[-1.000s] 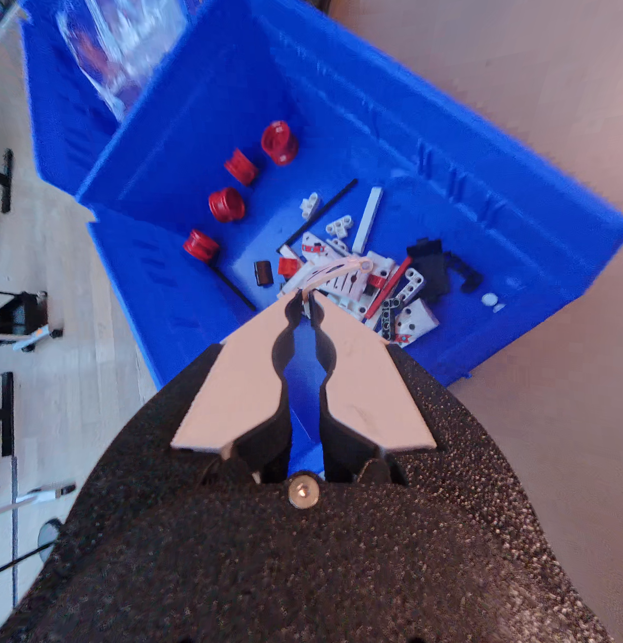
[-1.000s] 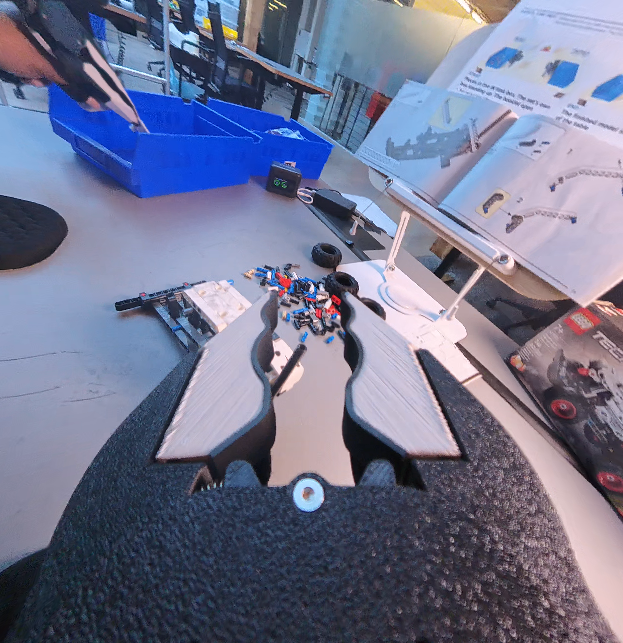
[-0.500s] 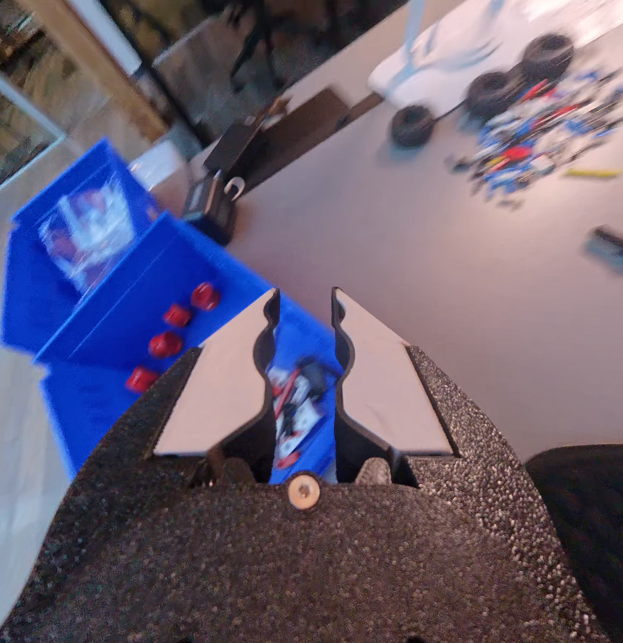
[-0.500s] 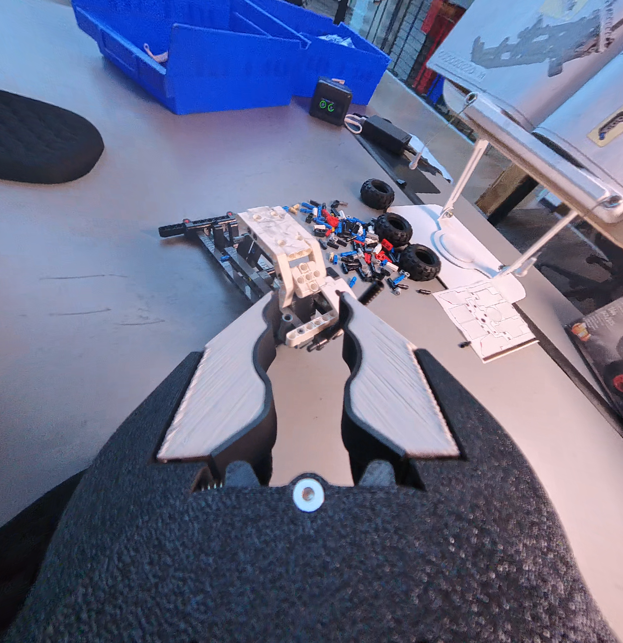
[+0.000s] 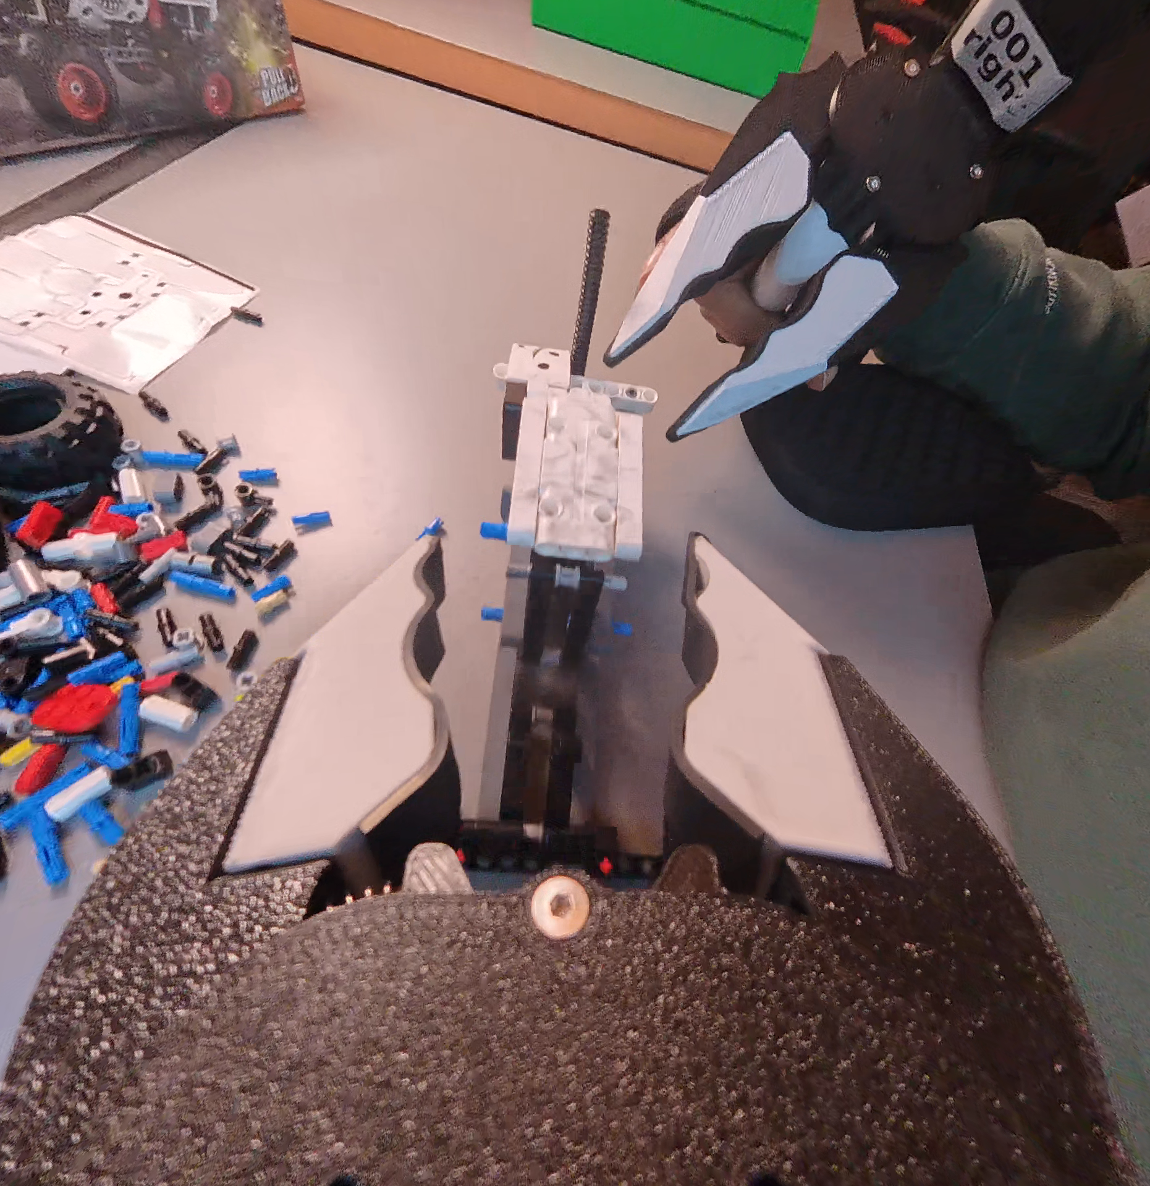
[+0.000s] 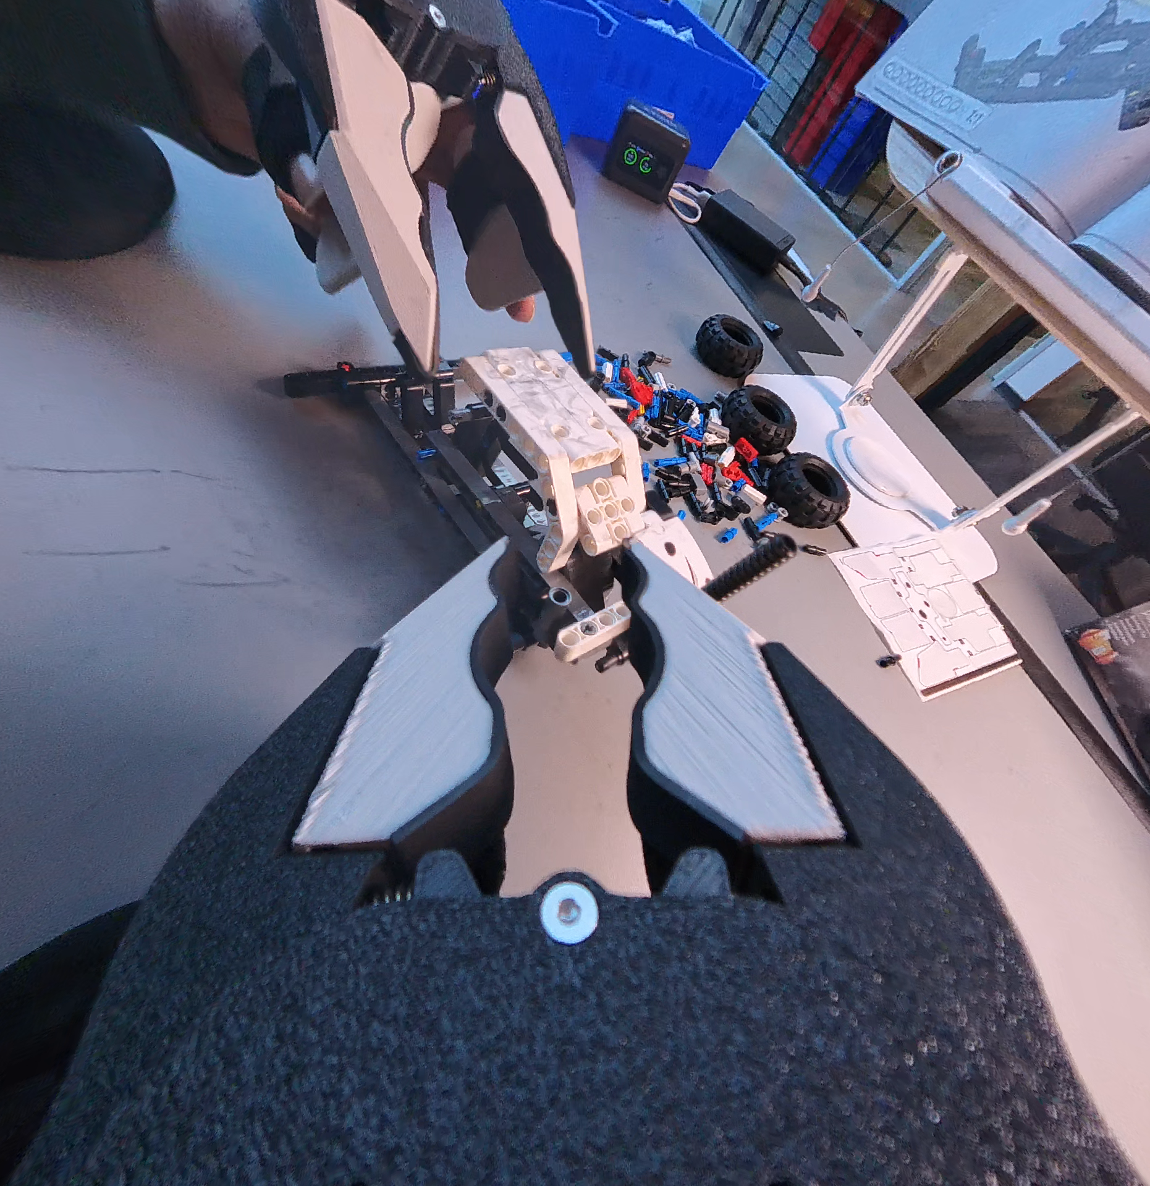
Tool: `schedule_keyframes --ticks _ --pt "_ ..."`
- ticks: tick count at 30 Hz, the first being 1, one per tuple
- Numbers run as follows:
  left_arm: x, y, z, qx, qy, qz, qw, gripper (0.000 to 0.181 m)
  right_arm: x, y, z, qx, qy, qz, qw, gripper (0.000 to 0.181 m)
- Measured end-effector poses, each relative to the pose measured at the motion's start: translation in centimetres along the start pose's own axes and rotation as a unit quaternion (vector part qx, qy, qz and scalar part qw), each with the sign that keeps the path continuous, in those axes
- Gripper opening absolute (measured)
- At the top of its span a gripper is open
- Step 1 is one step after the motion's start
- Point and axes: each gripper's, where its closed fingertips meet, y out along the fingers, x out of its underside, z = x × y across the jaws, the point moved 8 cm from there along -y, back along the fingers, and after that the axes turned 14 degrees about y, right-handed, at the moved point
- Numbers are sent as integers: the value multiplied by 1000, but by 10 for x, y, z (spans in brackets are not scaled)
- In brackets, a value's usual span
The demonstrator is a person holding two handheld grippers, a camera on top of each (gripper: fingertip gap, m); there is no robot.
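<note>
Table point(image 5: 379, 212): grey, bare at 12 o'clock.
Chassis point(image 5: 575, 475): white-topped, central, between both grippers.
Left gripper point(image 5: 562, 545): wide, straddling chassis; closing squarely seems wise.
Right gripper point(image 6: 566, 552): moderately parted, empty, at chassis end.
Loose parts point(image 5: 90, 597): 9 o'clock.

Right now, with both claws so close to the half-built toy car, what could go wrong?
1. The right gripper straddles the white end of the half-built model; squeezing might pop bricks loose.
2. The left gripper is open over the black frame; a bump could shift the model.
3. The loose parts pile lies close by; a sweep could scatter it.
</note>
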Motion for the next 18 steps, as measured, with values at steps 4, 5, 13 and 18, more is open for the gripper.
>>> schedule_keyframes --ticks 4,5,13,18 --pt "-3 17 0 9 27 -13 1000 55 2 -11 6 -3 18 17 1000 26" --pt "-2 18 1 8 35 -14 999 55 3 -14 9 1 23 20 1000 26" --pt "4 4 11 101 53 10 993 54 3 -35 6 -112 78 65 989 24" --pt "6 -2 22 194 71 36 978 53 -20 -57 11 -206 151 157 954 29"
